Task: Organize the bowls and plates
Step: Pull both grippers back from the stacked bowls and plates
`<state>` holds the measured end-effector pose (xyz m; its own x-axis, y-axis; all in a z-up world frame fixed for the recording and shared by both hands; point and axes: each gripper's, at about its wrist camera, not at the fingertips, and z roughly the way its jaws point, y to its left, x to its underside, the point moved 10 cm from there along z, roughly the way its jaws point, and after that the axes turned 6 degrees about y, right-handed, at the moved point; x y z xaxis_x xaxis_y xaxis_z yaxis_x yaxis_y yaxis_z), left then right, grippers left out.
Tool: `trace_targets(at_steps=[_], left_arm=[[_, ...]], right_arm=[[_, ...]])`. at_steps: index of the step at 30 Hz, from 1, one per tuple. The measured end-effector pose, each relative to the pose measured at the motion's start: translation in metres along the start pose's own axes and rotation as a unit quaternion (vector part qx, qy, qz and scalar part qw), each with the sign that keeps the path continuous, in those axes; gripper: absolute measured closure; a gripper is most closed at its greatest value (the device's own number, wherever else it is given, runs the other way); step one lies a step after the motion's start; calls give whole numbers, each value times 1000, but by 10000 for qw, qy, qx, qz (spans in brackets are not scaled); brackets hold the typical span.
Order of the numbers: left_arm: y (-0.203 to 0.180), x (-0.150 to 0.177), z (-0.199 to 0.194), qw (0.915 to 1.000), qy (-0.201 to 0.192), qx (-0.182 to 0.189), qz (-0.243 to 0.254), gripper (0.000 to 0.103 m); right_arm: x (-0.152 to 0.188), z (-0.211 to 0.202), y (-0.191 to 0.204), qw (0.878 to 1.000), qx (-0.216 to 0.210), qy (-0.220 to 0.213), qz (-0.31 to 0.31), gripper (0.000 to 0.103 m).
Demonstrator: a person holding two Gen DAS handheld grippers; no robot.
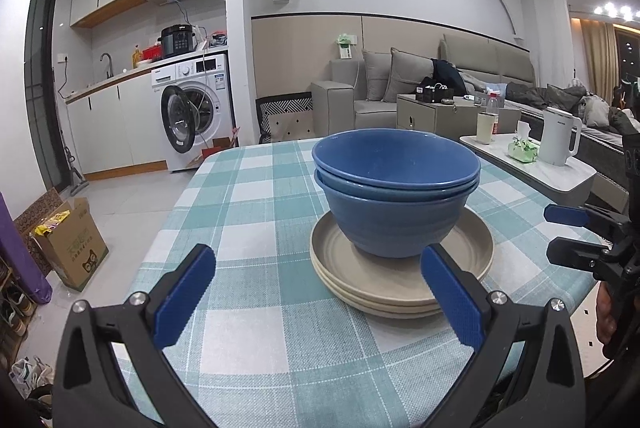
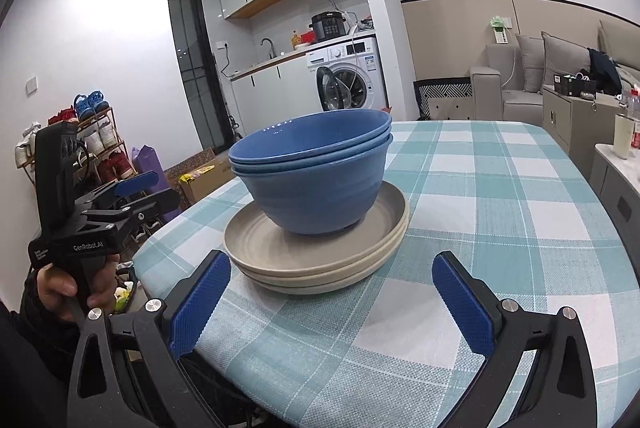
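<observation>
A nested stack of blue bowls (image 1: 396,188) (image 2: 316,180) stands upright on a stack of beige plates (image 1: 384,280) (image 2: 316,268), on the teal checked tablecloth (image 1: 248,212) (image 2: 500,212). My left gripper (image 1: 317,254) is open, low over the cloth. The stack lies just beyond its tips, and its right finger (image 1: 452,296) overlaps the plates' near rim. My right gripper (image 2: 332,262) is open too, facing the stack from the other side with nothing held. Each gripper shows in the other's view: the right gripper (image 1: 560,234) at the table's right edge, the left gripper (image 2: 154,190) off the left edge, held by a hand (image 2: 60,284).
The table edge (image 1: 172,212) drops to the floor, where a cardboard box (image 1: 72,252) stands. A low side table (image 1: 560,172) carries a white kettle (image 1: 560,142) and a cup. A washing machine (image 2: 352,76), a shoe rack (image 2: 92,144) and a sofa lie beyond.
</observation>
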<state>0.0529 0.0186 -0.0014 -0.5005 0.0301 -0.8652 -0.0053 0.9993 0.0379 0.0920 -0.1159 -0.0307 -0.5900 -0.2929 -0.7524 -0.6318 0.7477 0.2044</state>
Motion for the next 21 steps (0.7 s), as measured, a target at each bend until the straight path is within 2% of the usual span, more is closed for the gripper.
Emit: trace_targets(at_steps=[7,15,21], left_arm=[[-2,4,-1,10000,-84,-2,-39,0],[-4,14,-5,9995,-147,172,-225,0],[-9,16,-5,9996,-188,174,-149,0]], right_arm=[[0,-7,5,9997,47,-189,-121,0],[3,-16,13,9987,131,-387,-303,0],[6,-21,19,9979,198,-450,-423,0]])
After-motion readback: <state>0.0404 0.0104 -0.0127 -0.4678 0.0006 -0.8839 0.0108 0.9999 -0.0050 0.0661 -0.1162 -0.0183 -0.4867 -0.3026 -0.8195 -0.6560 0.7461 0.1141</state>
